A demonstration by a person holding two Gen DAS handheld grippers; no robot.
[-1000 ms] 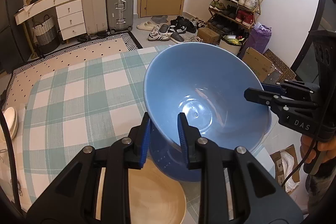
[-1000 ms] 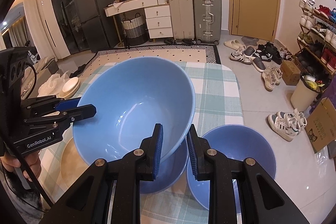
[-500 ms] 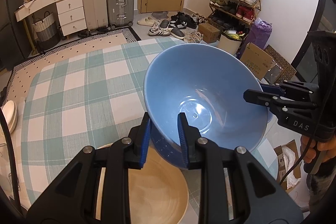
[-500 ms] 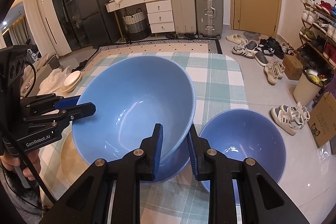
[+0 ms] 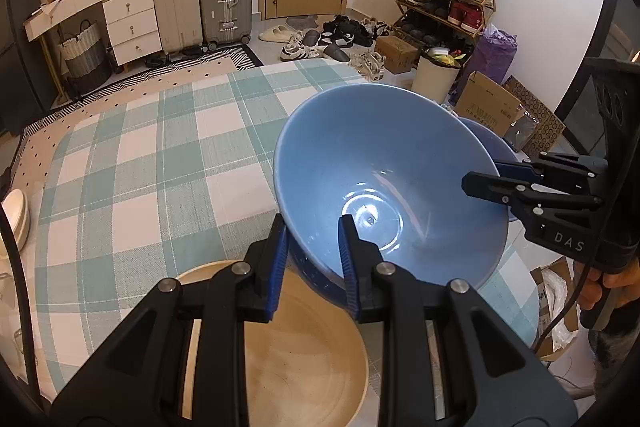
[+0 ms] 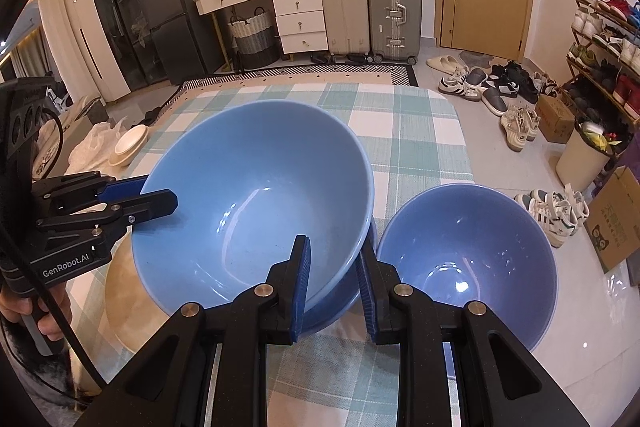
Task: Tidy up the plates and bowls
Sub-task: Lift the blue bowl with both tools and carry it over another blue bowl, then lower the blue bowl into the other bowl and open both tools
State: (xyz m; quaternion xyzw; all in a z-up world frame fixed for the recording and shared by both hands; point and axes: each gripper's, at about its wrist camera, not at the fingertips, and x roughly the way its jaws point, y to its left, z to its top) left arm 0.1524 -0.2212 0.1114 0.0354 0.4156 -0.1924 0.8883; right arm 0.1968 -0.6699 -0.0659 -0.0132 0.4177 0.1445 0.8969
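Note:
A large light-blue bowl (image 5: pixel 384 195) (image 6: pixel 256 203) is held tilted between both grippers. My left gripper (image 5: pixel 312 239) is shut on its near rim; in the right wrist view it (image 6: pixel 160 195) clamps the bowl's left rim. My right gripper (image 6: pixel 334 259) is shut on the opposite rim, and appears at the right (image 5: pixel 480 183) in the left wrist view. Right under the held bowl sits a darker blue bowl (image 6: pixel 344 303) (image 5: pixel 316 283) on the table; whether they touch I cannot tell. Another blue bowl (image 6: pixel 468 263) stands to the right.
A tan wooden plate (image 5: pixel 304 355) (image 6: pixel 128 299) lies on the green-checked tablecloth (image 5: pixel 140 167) beside the bowls. The table's right edge runs close by the right bowl. White dishes (image 6: pixel 128 143) rest off the table at the left. A person's hands grip both handles.
Both grippers have sunk together with the light-blue bowl, bringing it down onto the darker bowl beneath. Their grip on the rim is unchanged.

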